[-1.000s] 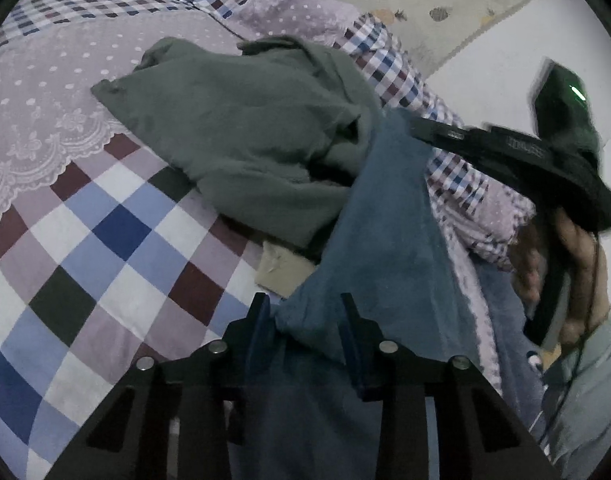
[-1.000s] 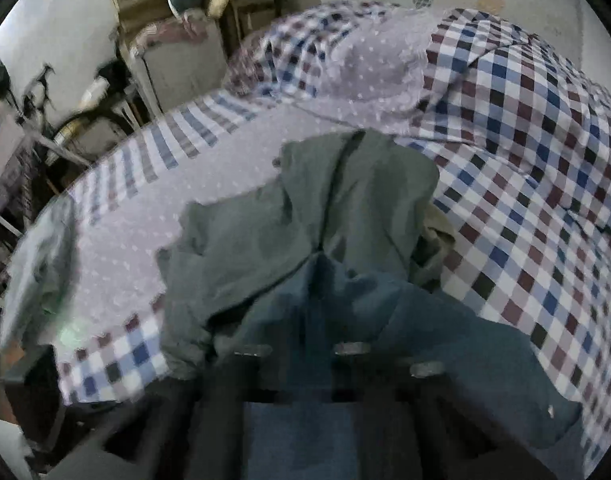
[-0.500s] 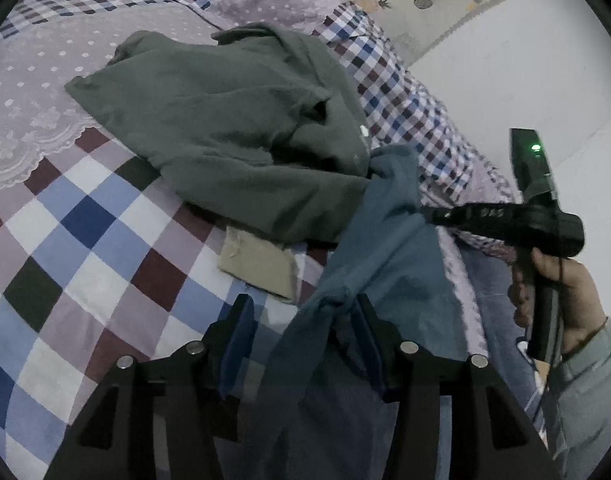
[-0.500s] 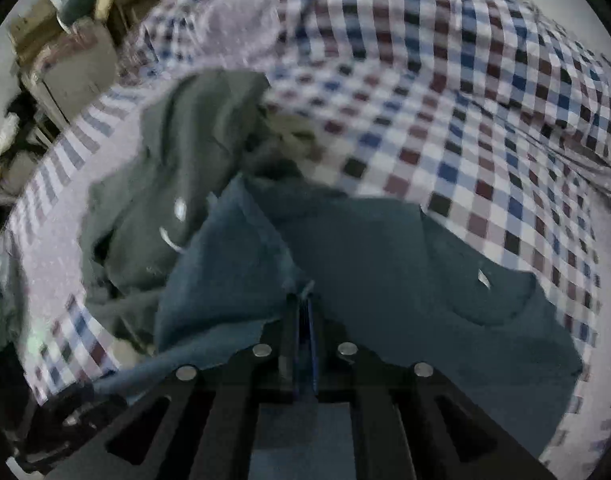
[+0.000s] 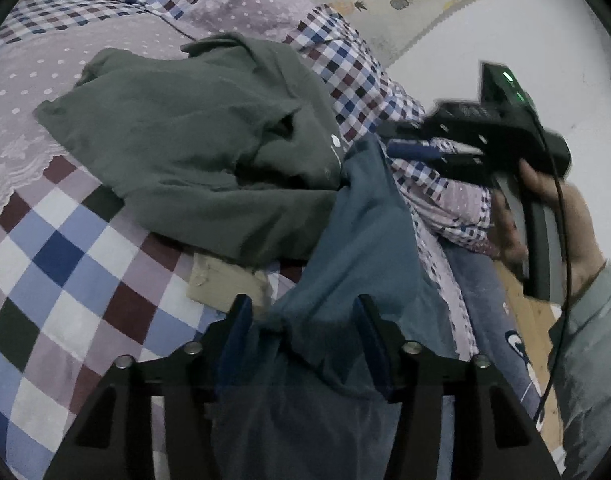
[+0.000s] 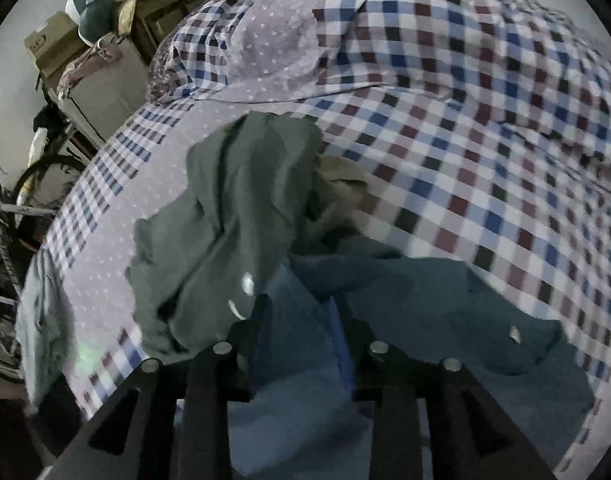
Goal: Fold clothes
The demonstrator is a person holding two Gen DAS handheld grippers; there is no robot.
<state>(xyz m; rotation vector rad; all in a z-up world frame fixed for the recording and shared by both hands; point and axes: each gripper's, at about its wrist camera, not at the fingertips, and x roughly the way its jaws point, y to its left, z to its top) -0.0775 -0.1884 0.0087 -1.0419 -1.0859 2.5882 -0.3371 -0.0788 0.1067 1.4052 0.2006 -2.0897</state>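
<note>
A blue garment (image 5: 365, 240) lies over the near edge of the bed; it also shows in the right wrist view (image 6: 425, 300). A crumpled grey-green garment (image 5: 193, 140) lies beyond it, also in the right wrist view (image 6: 233, 220). A beige cloth (image 5: 225, 284) peeks out from under both. My left gripper (image 5: 301, 312) is open, its fingers either side of a bunched part of the blue garment. My right gripper (image 6: 297, 312) is open over the blue cloth; in the left wrist view (image 5: 405, 140) it sits beside the garment's upper corner, apart from it.
The checked and dotted bedspread (image 5: 57, 248) covers the bed. A pillow (image 6: 289, 40) lies at the head. Boxes (image 6: 53, 44) and a bicycle (image 6: 9, 200) stand beside the bed. A wooden floor (image 5: 525, 320) lies off the bed's right edge.
Both grippers have opened wider. The right gripper, shut on the blue garment's corner half a second ago, has let it go, and the corner has dropped onto the bed.
</note>
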